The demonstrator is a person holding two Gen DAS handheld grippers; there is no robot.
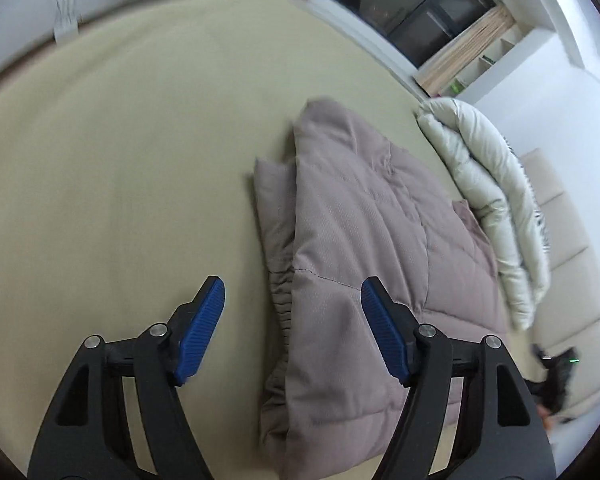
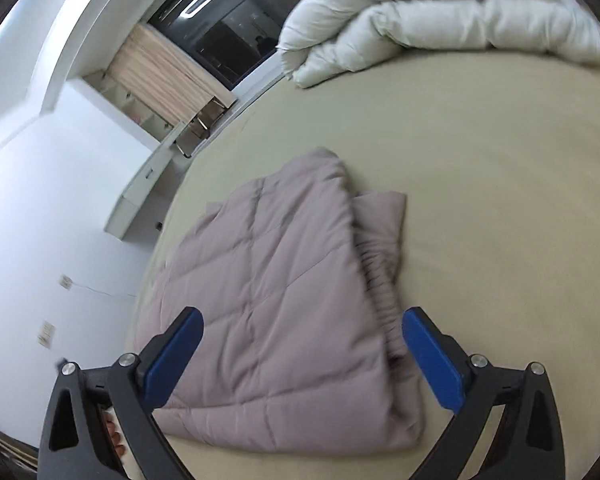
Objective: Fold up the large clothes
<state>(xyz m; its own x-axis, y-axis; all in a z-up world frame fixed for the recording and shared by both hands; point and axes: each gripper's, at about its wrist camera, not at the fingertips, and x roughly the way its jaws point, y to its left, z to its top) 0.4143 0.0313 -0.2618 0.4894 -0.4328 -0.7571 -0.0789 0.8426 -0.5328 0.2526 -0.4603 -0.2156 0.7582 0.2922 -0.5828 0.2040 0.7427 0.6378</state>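
Observation:
A mauve quilted garment (image 1: 360,264) lies folded on the beige bed (image 1: 120,160), with a sleeve and elastic cuff sticking out along its left edge. My left gripper (image 1: 293,300) is open and empty, above the garment's near left edge. In the right wrist view the same garment (image 2: 276,304) lies folded on the bed (image 2: 500,200), its gathered cuff at the right side. My right gripper (image 2: 302,334) is open and empty, hovering over the garment's near end. The other gripper (image 1: 556,372) shows dimly at the far right of the left wrist view.
A white duvet (image 1: 484,184) is bunched along the bed's far side; it also shows in the right wrist view (image 2: 440,16). A cream padded headboard (image 1: 568,248) stands beyond it. A dark window (image 2: 228,28), wooden shelves and a white wall (image 2: 40,200) border the bed.

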